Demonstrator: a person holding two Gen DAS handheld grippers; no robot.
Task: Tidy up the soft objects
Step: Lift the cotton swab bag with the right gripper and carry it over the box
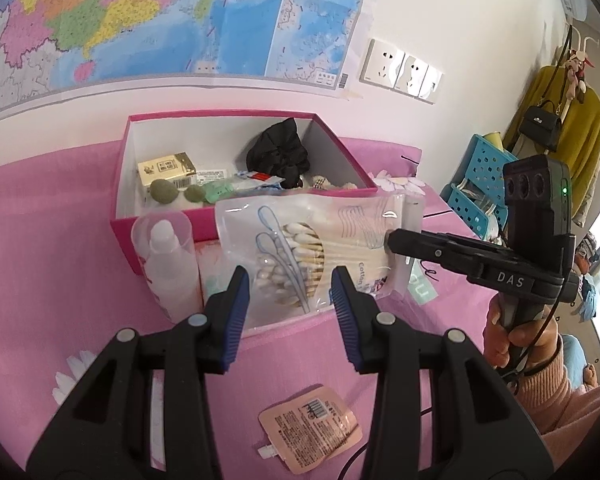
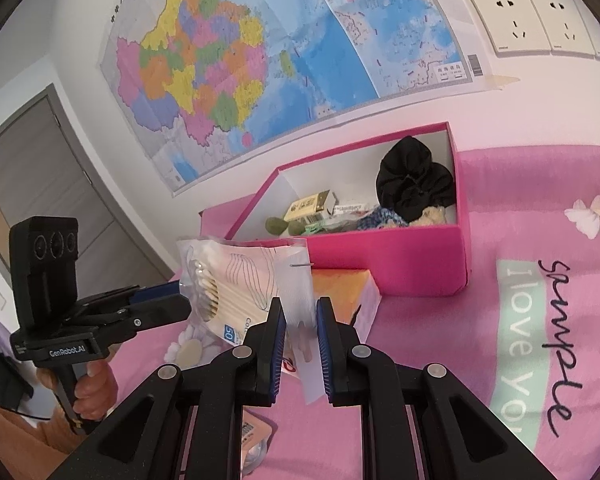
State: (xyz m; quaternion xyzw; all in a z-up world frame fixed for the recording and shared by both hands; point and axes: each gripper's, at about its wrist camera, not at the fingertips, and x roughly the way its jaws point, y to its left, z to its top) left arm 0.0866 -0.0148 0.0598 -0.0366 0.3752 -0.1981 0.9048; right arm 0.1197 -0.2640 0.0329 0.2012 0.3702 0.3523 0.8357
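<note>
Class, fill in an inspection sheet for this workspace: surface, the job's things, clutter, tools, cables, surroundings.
Surface: pink flowered bedcover with printed lettering.
Job's things: cotton swab bag held upright in front of the open pink box; black cloth lies inside the box.
Clutter: clear bottle, peach pouch, orange carton.
Tools: right tool shut on the bag's edge; left tool open, close to the bag.
Cables: thin black cable on the cover.
Surroundings: wall map, sockets, blue baskets, grey door.
</note>
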